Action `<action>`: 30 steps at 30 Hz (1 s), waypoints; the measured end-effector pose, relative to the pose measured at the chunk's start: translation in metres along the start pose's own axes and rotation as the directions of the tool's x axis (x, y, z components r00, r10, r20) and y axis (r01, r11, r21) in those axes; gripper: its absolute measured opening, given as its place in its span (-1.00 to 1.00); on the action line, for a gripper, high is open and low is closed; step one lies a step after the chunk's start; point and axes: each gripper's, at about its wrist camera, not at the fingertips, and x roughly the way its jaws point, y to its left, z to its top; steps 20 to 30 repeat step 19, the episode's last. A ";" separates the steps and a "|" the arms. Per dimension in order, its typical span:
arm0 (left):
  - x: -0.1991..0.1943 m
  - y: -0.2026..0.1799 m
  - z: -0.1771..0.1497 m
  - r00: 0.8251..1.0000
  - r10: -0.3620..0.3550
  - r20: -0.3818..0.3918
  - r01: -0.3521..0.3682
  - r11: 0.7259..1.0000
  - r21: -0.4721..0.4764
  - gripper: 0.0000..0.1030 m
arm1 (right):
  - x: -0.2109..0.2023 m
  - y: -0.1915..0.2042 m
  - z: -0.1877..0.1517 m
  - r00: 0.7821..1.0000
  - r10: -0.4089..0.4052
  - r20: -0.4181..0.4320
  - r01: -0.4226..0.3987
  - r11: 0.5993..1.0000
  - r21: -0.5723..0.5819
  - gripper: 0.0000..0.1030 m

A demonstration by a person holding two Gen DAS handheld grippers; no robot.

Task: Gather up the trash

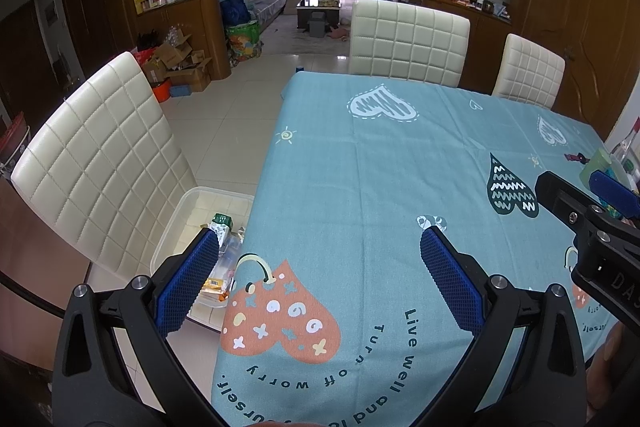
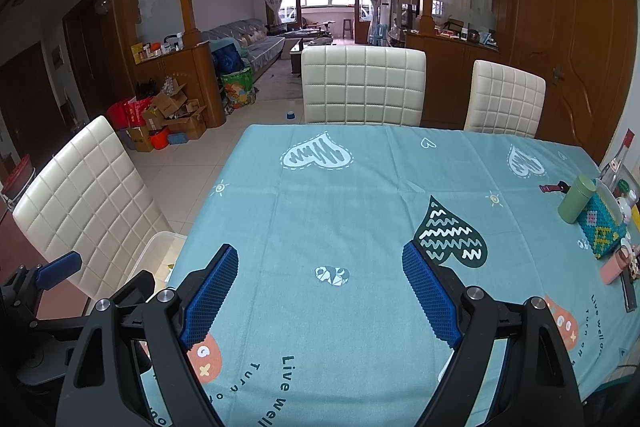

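I had the table (image 2: pixel 340 211) straight ahead. Left of its near corner sat a bin (image 1: pixel 176 223) on the seat of a chair (image 1: pixel 100 163), w/ wrappers (image 1: pixel 222 227) inside it. Two more chairs stood behind the far edge: one (image 2: pixel 362 85) approx. centre, one (image 2: pixel 506 99) to its right. Along the table's right edge were a canister (image 2: pixel 576 199), a beaded box (image 2: pixel 602 225) just beside it & a cup (image 2: pixel 614 267) nearer me. Cardboard boxes (image 2: pixel 172 115) lay on the floor far left.
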 end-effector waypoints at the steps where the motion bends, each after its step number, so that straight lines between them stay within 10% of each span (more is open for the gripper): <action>1: 0.001 0.000 -0.002 1.000 -0.002 -0.002 0.002 1.000 -0.002 0.93 | 0.000 0.000 0.000 1.000 0.000 0.000 0.000 1.000 0.000 0.60; 30: -0.001 -0.005 -0.003 1.000 -0.001 -0.001 0.001 1.000 0.011 0.93 | 0.003 0.002 -0.003 1.000 0.002 -0.002 -0.002 1.000 0.004 0.60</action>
